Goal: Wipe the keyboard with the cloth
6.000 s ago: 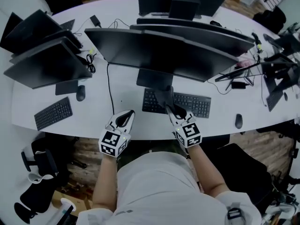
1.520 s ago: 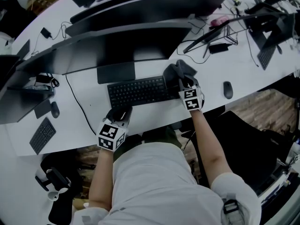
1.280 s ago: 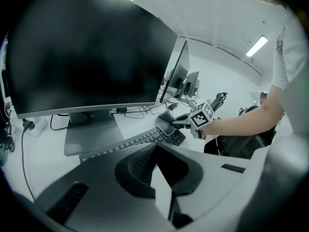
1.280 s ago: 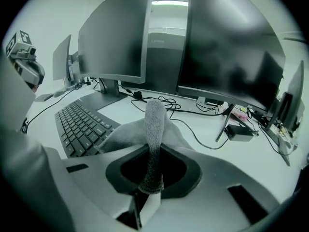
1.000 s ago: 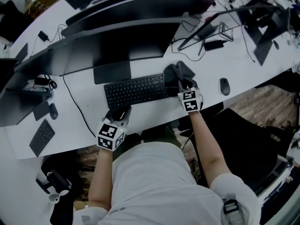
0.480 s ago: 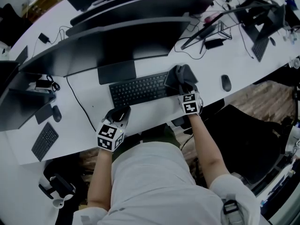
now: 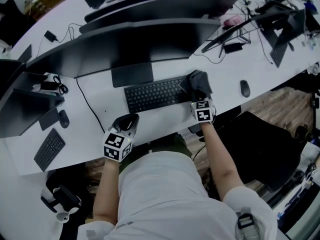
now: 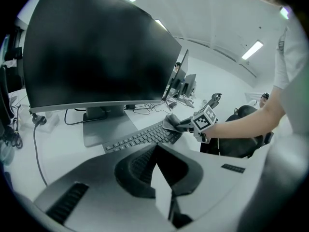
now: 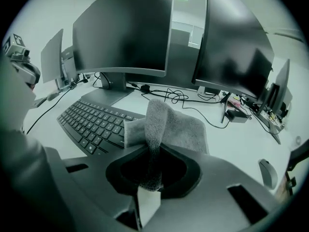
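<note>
A black keyboard (image 7: 155, 94) lies on the white desk (image 7: 100, 111) in front of the monitor stand. A grey cloth (image 7: 198, 80) lies bunched over its right end. My right gripper (image 7: 200, 96) is shut on the cloth. In the right gripper view a fold of the cloth (image 9: 159, 124) rises from between the jaws of that gripper (image 9: 150, 177), with the keyboard (image 9: 91, 122) to its left. My left gripper (image 7: 126, 124) rests at the desk's near edge, left of the keyboard's front, shut with nothing in it. Its own view shows the gripper (image 8: 157, 162), the keyboard (image 8: 140, 138) and the cloth (image 8: 171, 122) beyond.
Dark monitors (image 7: 130, 39) stand close behind the keyboard, their stand base (image 7: 132, 74) just behind it. A mouse (image 7: 244, 88) lies right of the cloth. A second keyboard (image 7: 49, 149) and mouse (image 7: 63, 119) lie far left. Cables (image 7: 227, 46) and an office chair (image 7: 260, 149) are at the right.
Six seconds ago the right gripper held the cloth near the keyboard's middle; it now sits at the right end. Over the last second it stays there. The left gripper has not moved.
</note>
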{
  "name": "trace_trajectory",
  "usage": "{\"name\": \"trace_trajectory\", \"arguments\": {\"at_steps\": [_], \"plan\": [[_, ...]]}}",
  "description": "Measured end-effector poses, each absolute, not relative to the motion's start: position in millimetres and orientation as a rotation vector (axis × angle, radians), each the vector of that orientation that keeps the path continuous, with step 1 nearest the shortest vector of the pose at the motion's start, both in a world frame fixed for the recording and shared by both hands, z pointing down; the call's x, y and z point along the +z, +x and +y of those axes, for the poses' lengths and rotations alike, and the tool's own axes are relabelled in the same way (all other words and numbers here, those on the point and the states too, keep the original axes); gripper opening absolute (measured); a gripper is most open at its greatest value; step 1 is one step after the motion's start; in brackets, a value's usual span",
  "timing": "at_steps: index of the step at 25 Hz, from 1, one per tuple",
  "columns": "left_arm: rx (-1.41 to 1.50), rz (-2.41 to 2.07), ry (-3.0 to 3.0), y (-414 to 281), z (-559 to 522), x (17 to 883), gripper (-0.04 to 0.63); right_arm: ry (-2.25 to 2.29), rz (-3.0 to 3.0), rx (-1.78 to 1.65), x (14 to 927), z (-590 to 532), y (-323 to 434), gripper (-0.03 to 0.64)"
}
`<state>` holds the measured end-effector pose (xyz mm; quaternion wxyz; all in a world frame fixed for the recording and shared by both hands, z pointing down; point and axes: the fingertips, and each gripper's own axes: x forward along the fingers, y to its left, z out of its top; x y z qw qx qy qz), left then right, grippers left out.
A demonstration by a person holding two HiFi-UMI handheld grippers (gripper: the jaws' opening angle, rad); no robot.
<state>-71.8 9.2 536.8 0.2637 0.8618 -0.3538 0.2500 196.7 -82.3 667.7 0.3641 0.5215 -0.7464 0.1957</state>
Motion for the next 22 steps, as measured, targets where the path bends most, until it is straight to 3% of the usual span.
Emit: {"name": "trace_trajectory", "arguments": {"at_steps": [22], "plan": [[0.662, -0.968, 2.31, -145, 12, 540, -0.002, 1.261, -1.975, 0.488, 665, -75, 89, 0.058]]}}
